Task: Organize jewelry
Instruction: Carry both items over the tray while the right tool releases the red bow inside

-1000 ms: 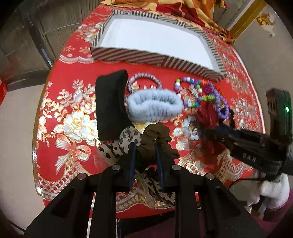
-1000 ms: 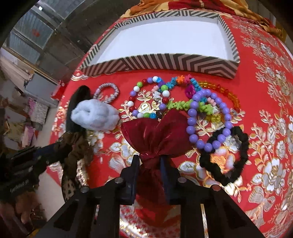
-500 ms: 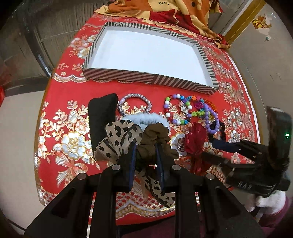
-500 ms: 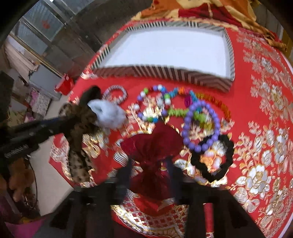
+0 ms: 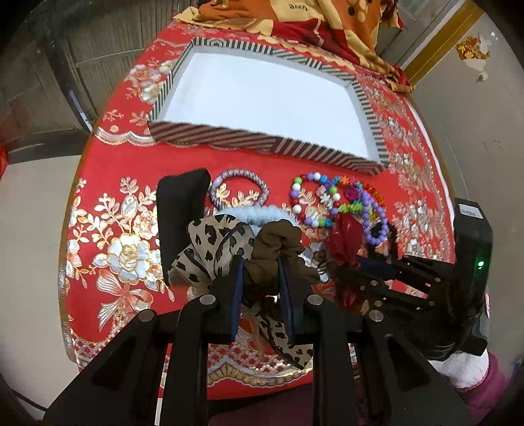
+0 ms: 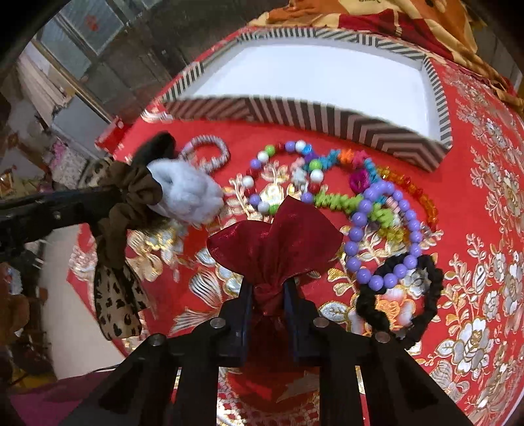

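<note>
Left gripper (image 5: 260, 278) closed down to a narrow gap, pinching the brown gathered band of a leopard-print scrunchie (image 5: 226, 242); spotted ribbon tails hanging below the jaws, so apparently lifted clear of the cloth for carrying. Right gripper (image 6: 268, 304) likewise nearly closed, clamped on the knotted middle of a dark red satin bow (image 6: 278, 242), loops fanning upward above the fingertips; gripped at the knot probably because that is the firmest, narrowest part. Just beyond the left gripper, a pale blue fluffy scrunchie (image 5: 258, 214) on the cloth, partly hidden behind the held piece, with a black velvet cushion (image 5: 178, 209) standing just to its left. Farther out, a grey-and-white woven bracelet (image 5: 239, 188), then a loose tangle of multicoloured bead bracelets (image 5: 314, 203), a purple bead bracelet (image 6: 383, 236) overlapping them, and a black scrunchie (image 6: 402, 295) touching the purple beads at the near right. All resting on a red tablecloth (image 5: 108, 183) with gold and white embroidered flowers. Beyond everything, a wide shallow striped tray (image 5: 262, 144) with a bare white floor, nothing in it yet; likely destination for both held pieces, needing a lift over the near wall. Sorting judged barely begun. Patterned orange fabric (image 5: 311, 19) bunched at the far table edge.
</note>
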A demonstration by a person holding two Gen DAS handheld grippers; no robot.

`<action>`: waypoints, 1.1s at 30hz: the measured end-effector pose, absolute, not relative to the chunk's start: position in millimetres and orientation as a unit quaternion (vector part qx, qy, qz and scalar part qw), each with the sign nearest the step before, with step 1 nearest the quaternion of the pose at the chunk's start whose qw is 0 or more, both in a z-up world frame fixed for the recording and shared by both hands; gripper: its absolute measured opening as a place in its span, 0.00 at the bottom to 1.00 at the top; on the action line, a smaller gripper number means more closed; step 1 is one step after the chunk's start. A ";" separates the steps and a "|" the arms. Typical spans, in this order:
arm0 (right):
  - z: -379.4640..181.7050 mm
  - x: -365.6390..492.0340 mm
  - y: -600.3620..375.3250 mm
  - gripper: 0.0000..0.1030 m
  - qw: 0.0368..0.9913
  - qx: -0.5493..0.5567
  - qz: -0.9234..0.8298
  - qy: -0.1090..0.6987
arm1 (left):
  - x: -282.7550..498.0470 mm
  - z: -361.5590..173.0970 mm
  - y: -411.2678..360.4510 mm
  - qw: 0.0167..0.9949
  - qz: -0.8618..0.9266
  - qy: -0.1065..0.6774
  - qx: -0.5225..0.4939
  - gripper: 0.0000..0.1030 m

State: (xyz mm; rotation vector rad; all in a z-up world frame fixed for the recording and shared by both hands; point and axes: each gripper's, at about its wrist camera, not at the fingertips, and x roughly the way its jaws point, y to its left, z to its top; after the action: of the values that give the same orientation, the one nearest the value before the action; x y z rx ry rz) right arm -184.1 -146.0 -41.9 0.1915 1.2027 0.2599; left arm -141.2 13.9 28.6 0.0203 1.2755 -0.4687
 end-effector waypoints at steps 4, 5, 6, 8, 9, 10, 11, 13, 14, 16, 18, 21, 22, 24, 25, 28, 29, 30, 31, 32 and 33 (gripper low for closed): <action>-10.7 -174.2 -155.8 0.17 0.823 0.128 0.135 0.536 | -133.2 47.6 13.6 0.786 -0.222 0.577 0.003 0.19; -3.5 -170.8 -156.7 0.17 0.827 0.130 0.137 0.530 | -129.7 51.6 13.1 0.788 -0.223 0.574 0.002 0.19; 4.3 -166.3 -157.5 0.17 0.831 0.134 0.140 0.522 | -124.6 55.7 12.5 0.790 -0.223 0.571 0.003 0.19; 16.3 -157.3 -159.6 0.17 0.837 0.145 0.145 0.508 | -115.1 61.9 12.0 0.795 -0.220 0.566 0.004 0.19; 23.9 -148.7 -160.2 0.17 0.841 0.149 0.144 0.500 | -106.4 66.4 11.3 0.799 -0.217 0.560 0.006 0.19; 29.5 -141.1 -161.6 0.17 0.844 0.149 0.141 0.495 | -100.0 69.2 10.9 0.802 -0.215 0.557 0.008 0.19; 34.5 -134.0 -161.0 0.17 0.848 0.146 0.139 0.491 | -92.3 71.5 9.4 0.805 -0.214 0.553 0.012 0.19; 44.0 -121.8 -162.4 0.17 0.851 0.143 0.136 0.486 | -74.6 73.2 7.3 0.810 -0.208 0.548 0.015 0.19; 46.4 -115.2 -161.4 0.17 0.852 0.144 0.135 0.485 | -66.6 72.8 6.5 0.811 -0.205 0.548 0.016 0.19; 45.8 -94.0 -158.1 0.17 0.852 0.146 0.126 0.487 | -45.7 71.4 4.6 0.813 -0.199 0.546 0.015 0.19; 43.5 -82.2 -159.7 0.17 0.851 0.145 0.121 0.490 | -25.1 68.9 3.4 0.815 -0.193 0.546 0.015 0.19; 37.0 -57.0 -156.8 0.17 0.847 0.150 0.108 0.498 | 5.1 60.8 1.0 0.817 -0.181 0.547 0.017 0.19; 32.7 -47.7 -154.9 0.17 0.845 0.152 0.103 0.502 | 13.9 57.7 0.3 0.816 -0.179 0.549 0.017 0.19; 23.9 -29.8 -150.9 0.17 0.842 0.154 0.094 0.509 | 31.7 49.5 -0.2 0.813 -0.175 0.555 0.016 0.19; 20.2 -23.6 -148.9 0.17 0.840 0.156 0.093 0.512 | 42.7 43.1 -0.5 0.811 -0.172 0.559 0.017 0.19; 8.1 -4.5 -140.8 0.17 0.834 0.158 0.086 0.521 | 63.2 28.3 -1.1 0.803 -0.164 0.573 0.018 0.19; 3.8 1.2 -139.0 0.17 0.832 0.158 0.082 0.525 | 69.8 22.4 -1.0 0.799 -0.162 0.578 0.019 0.19; -0.4 5.1 -137.7 0.17 0.830 0.159 0.079 0.529 | 76.4 16.3 -0.4 0.795 -0.161 0.584 0.018 0.19; -7.2 10.0 -136.3 0.17 0.825 0.161 0.074 0.536 | 79.2 12.2 -1.1 0.793 -0.160 0.588 0.019 0.19; -12.2 12.8 -135.8 0.17 0.822 0.163 0.071 0.540 | 82.7 8.2 -1.4 0.790 -0.160 0.591 0.021 0.19; -16.9 14.9 -135.7 0.17 0.819 0.166 0.067 0.545 | 84.5 5.1 -1.9 0.788 -0.161 0.594 0.022 0.19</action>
State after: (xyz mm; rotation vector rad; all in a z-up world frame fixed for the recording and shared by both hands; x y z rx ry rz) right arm 14.9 -135.7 -16.9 0.3531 1.1599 0.1430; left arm 84.5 -1.9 5.1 0.0474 1.2799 -0.3471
